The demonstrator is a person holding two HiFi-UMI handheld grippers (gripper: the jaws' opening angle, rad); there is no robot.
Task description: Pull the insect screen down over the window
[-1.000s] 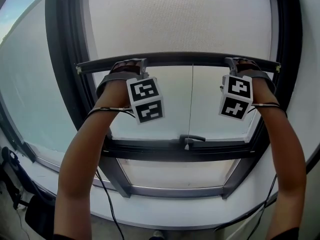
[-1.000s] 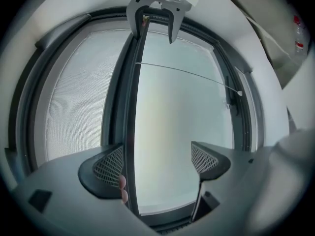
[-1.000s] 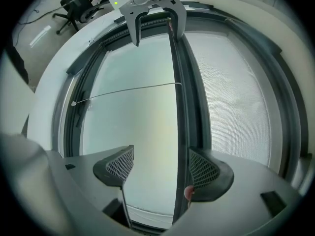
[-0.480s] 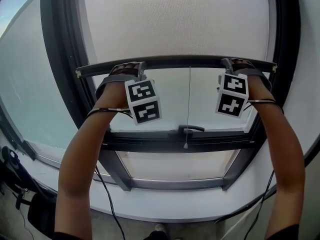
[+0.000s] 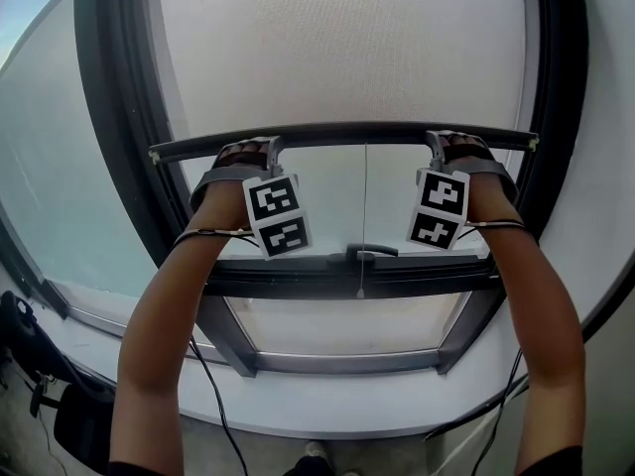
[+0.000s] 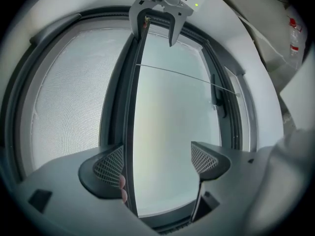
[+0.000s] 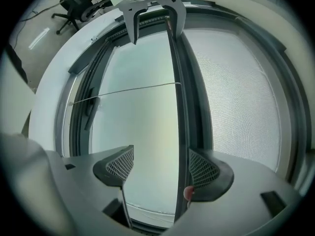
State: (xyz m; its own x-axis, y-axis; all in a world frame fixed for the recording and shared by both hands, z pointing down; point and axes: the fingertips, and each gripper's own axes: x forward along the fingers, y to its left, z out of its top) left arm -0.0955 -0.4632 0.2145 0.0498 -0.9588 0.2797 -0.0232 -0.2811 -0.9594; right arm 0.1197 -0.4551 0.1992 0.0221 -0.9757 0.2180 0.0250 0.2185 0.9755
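Head view: insect screen [image 5: 347, 48] top cut off by picture edge. Its pull bar [image 5: 347, 135] hangs above window handle [image 5: 369, 252]. Both forearms raised. Left gripper [image 5: 276, 147] and right gripper [image 5: 435, 142] near pull bar's ends, jaw tips hidden behind it.

Left gripper view: jaws wide apart, pull bar against one pad, unclamped.

Right gripper view: same.
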